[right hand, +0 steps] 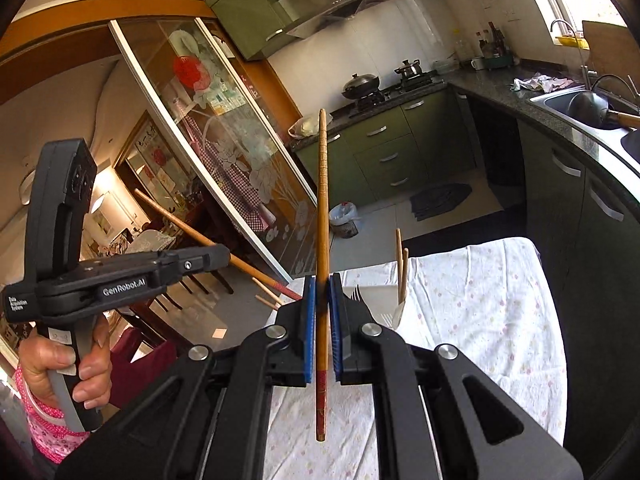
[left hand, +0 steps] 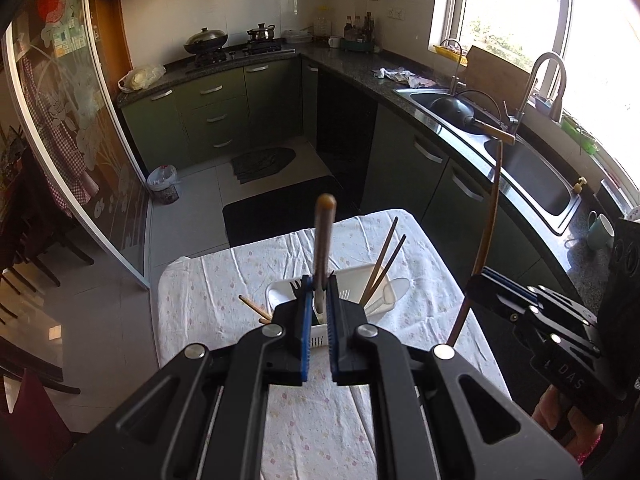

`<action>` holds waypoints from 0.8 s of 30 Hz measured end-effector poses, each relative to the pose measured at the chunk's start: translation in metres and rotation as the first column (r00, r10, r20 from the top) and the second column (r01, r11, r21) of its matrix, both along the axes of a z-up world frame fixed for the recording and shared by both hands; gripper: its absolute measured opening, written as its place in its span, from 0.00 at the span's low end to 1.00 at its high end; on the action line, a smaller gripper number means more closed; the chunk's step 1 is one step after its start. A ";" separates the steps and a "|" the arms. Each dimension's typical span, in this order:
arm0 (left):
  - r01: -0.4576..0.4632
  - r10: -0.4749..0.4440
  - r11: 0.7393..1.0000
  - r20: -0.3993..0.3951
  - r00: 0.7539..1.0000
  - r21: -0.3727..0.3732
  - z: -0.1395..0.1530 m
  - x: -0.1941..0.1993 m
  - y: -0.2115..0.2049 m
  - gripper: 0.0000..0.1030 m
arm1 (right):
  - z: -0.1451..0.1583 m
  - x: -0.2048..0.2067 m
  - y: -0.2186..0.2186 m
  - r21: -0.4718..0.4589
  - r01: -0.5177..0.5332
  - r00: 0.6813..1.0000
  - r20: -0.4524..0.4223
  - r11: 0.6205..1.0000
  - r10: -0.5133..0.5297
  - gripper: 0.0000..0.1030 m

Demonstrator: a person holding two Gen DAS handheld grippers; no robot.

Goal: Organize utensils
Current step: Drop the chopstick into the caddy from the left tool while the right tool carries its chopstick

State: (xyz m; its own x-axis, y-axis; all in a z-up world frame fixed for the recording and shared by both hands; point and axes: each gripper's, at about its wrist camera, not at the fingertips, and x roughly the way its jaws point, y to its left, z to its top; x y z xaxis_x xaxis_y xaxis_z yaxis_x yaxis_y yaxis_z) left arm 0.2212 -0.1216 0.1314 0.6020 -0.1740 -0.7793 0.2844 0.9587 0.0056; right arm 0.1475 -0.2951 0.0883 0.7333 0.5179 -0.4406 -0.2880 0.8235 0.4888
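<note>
My left gripper (left hand: 319, 286) is shut on a chopstick (left hand: 323, 248) that points upright above the white utensil basket (left hand: 276, 292); the same chopstick shows in the right wrist view (right hand: 180, 220). My right gripper (right hand: 322, 286) is shut on a second wooden chopstick (right hand: 323, 216) with a red lower end, held upright; it also shows in the left wrist view (left hand: 490, 216). The basket holds two chopsticks (left hand: 384, 264), a white spoon (left hand: 390, 294) and a fork (left hand: 294, 286). Two more chopsticks (left hand: 254, 308) lie on the tablecloth left of the basket.
A table with a white flowered cloth (left hand: 224, 280) carries the basket. A dark counter with a sink (left hand: 536, 176) and tap (left hand: 548, 76) runs along the right. A bin (left hand: 164, 184) and floor mats (left hand: 264, 160) lie beyond the table. A glass sliding door (left hand: 72, 128) stands left.
</note>
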 end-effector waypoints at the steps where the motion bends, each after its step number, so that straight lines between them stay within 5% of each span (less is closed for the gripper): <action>1: -0.005 0.005 1.000 -0.007 1.000 0.005 -0.004 0.004 0.001 0.07 | 0.002 0.003 -0.001 0.003 0.000 1.000 0.001 1.000 0.000 0.07; 24: 0.001 0.021 0.996 -0.236 0.971 0.090 -0.132 0.061 -0.009 0.07 | 0.013 0.067 -0.001 0.041 0.085 0.995 0.044 0.996 -0.087 0.07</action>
State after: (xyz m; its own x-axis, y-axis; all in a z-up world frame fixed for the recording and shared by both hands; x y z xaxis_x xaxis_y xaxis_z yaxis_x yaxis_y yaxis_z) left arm 0.2825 -0.1309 -0.0007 0.3997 -0.0927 -0.9119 0.2781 0.9602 0.0243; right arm 0.2140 -0.2960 0.1010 0.7948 0.4682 -0.3862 -0.2399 0.8269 0.5087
